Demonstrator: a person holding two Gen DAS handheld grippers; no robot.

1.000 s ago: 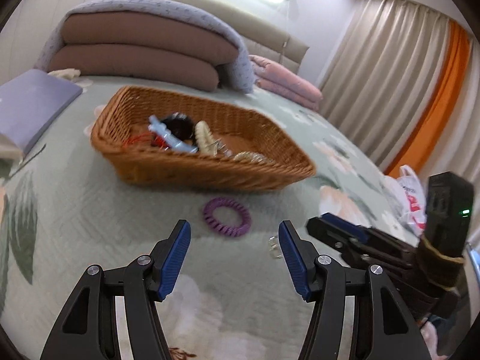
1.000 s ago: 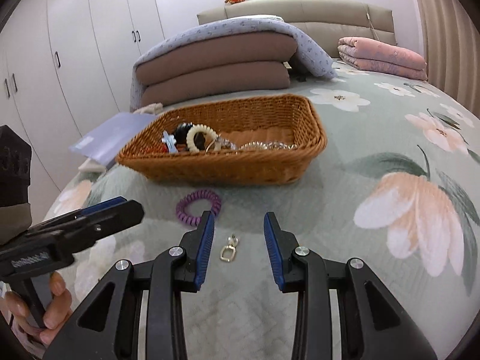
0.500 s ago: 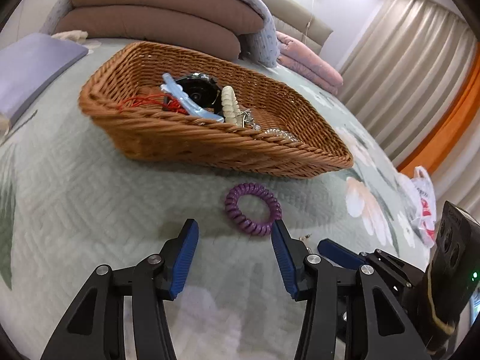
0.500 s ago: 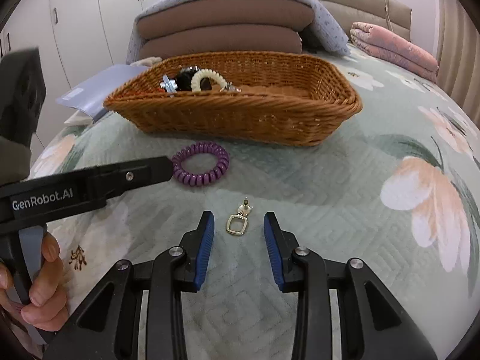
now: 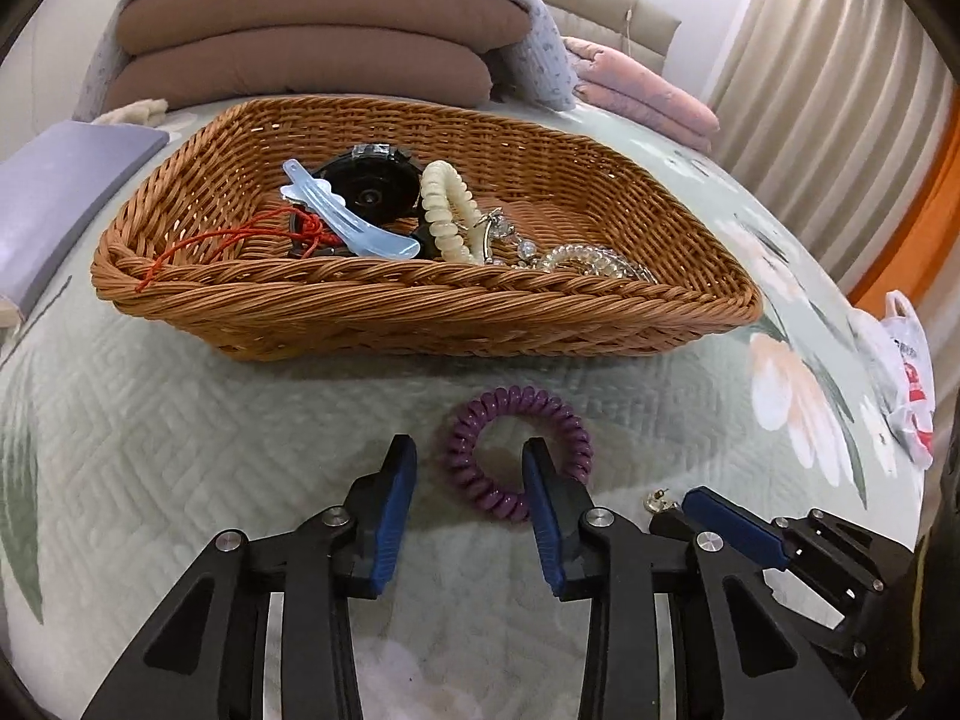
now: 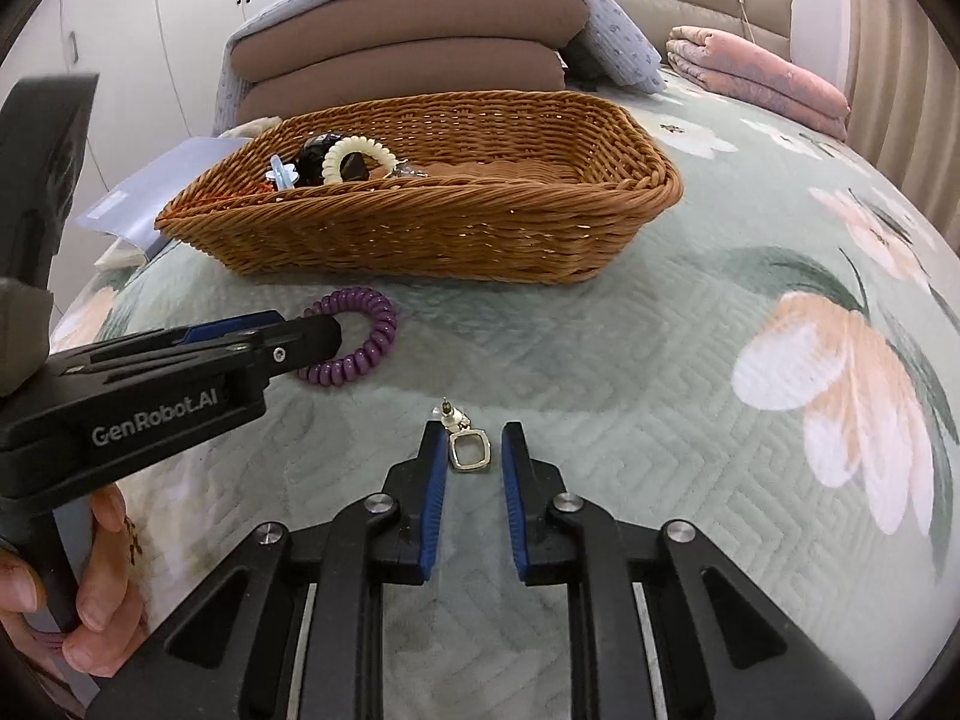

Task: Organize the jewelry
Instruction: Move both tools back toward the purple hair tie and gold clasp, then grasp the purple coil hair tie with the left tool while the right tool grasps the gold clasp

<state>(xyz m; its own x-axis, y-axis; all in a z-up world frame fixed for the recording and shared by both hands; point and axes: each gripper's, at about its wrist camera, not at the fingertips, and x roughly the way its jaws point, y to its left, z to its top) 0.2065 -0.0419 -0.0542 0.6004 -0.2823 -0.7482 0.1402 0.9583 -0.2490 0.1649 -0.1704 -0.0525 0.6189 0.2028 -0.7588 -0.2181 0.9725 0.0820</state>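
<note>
Left tongs stood apart, just narrowed, astride the near side of the purple hair tie, lower centre. Right tongs also closing, earring between, seemingly ungripped. Risked pinching bedspread or flicking the earring away.

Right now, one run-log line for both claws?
left claw: closing, astride purple coil tie, no grip | right claw: closing around gold earring, pads clear | basket: neither in
</note>
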